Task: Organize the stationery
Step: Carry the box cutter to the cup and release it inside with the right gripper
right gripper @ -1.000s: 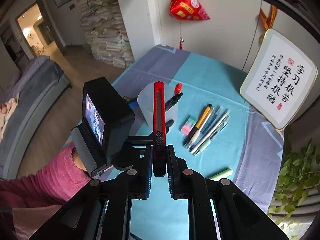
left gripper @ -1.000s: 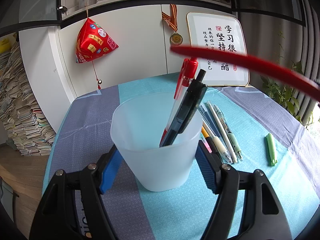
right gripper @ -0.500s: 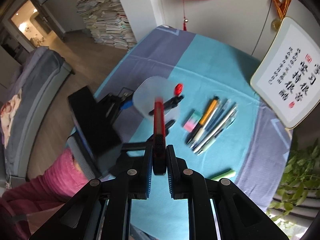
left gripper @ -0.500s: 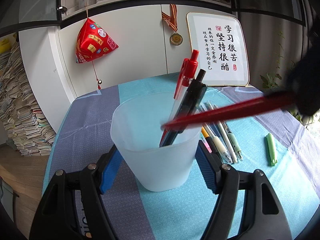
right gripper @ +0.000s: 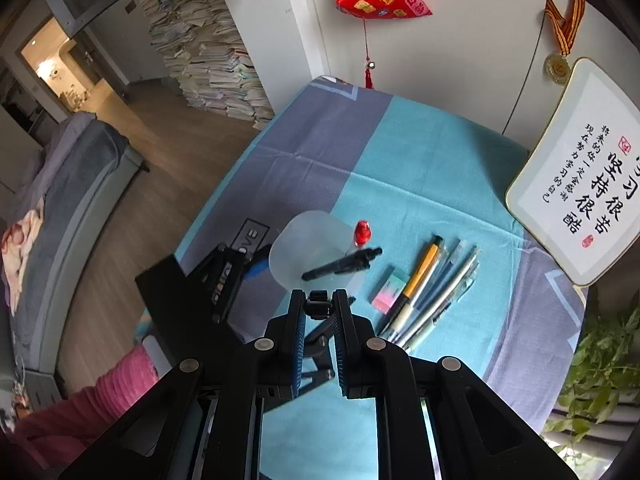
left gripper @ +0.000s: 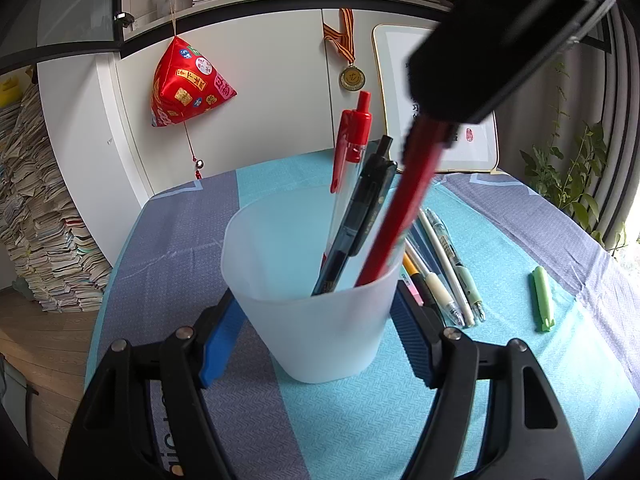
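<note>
Red utility knife (left gripper: 404, 208), clamped in the right claw (right gripper: 319, 308), could tip the cup (left gripper: 320, 308) despite the left claw (left gripper: 316, 340) clamping it.

cup (left gripper: 316, 312): 1
pens standing in cup: 2, red pen (left gripper: 352, 140), black pen (left gripper: 360, 216)
red utility knife (left gripper: 404, 208) in cup: 1
loose pens (right gripper: 436, 288) on surface: about 5
eraser (right gripper: 389, 289): 1
green highlighter (left gripper: 542, 298): 1

left gripper (left gripper: 316, 334): fingers clamped, level-low | right gripper (right gripper: 319, 312): fingers closed, pointing steeply down
</note>
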`<state>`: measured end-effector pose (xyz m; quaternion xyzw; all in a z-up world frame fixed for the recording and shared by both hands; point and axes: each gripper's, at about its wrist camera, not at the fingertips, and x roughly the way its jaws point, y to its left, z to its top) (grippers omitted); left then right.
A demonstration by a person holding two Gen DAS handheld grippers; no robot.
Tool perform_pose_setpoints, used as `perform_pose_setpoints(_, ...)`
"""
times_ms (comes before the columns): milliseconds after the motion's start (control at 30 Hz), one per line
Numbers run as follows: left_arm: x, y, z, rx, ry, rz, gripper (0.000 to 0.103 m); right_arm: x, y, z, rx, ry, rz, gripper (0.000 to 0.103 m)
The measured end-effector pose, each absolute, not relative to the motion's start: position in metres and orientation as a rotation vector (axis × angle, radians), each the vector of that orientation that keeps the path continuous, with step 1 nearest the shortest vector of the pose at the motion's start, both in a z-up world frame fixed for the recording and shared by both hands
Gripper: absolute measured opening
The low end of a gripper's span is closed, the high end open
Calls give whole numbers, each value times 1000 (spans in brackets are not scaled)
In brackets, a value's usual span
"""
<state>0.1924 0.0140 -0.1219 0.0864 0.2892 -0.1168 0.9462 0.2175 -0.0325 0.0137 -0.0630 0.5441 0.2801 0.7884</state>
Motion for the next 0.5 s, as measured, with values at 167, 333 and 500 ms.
perform_pose_setpoints(167,192,14,-122,176,589,-238,70,230,-33,5,-100,1184,588,14)
perform_pose_setpoints(333,192,14,-122,176,589,-238,70,239,-34,-7,-77,1204,580,14)
perform_pose_setpoints(500,193,14,-122,176,589,-238,70,240,-31,-14,-80,1217,591,14)
